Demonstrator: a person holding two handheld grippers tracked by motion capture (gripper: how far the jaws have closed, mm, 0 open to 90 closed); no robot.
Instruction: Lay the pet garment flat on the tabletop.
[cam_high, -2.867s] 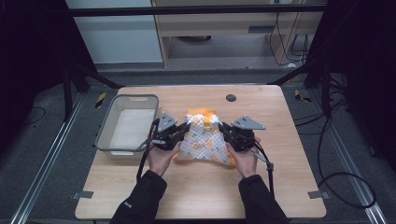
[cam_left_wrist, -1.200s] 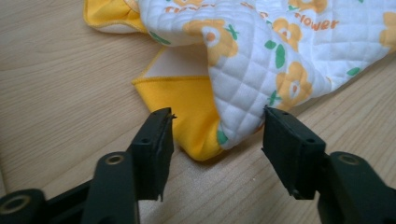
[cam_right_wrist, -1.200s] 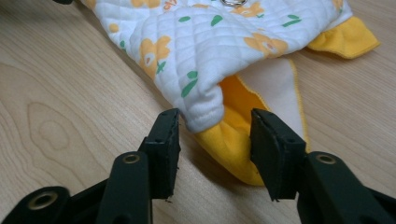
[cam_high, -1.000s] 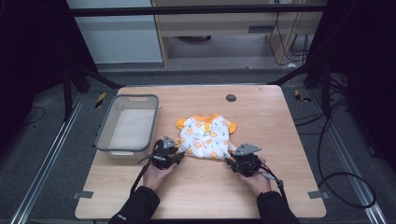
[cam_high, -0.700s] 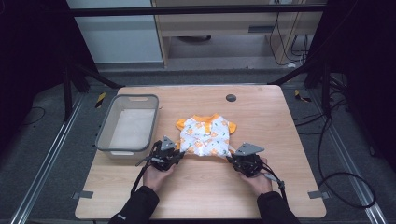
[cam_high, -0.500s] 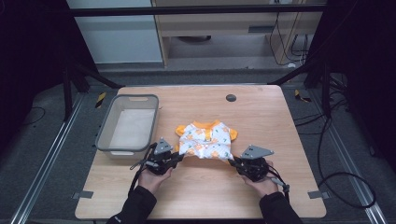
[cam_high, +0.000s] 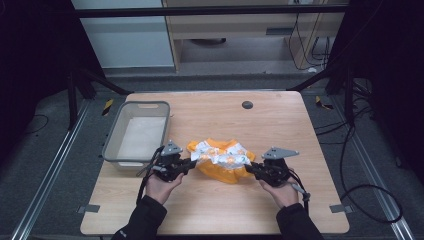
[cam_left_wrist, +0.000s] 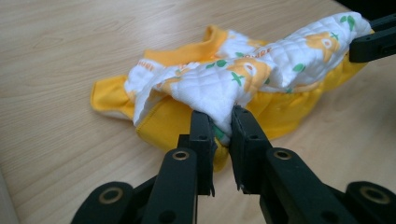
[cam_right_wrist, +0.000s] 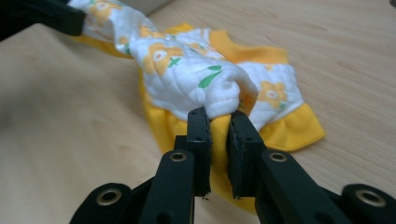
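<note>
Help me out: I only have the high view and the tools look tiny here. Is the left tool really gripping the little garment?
Observer: Yes. In the left gripper view the left tool pinches a fold of the garment, white quilted cloth between its jaws.
Operator: And the right one?
Observer: The right tool is shut on yellow and white layers together, bunched into a knob above the jaws.
Operator: Is the cloth off the table?
Observer: Only partly: the quilted strip between the tools is raised, while the yellow ruffled edge lies on the wood.
</note>
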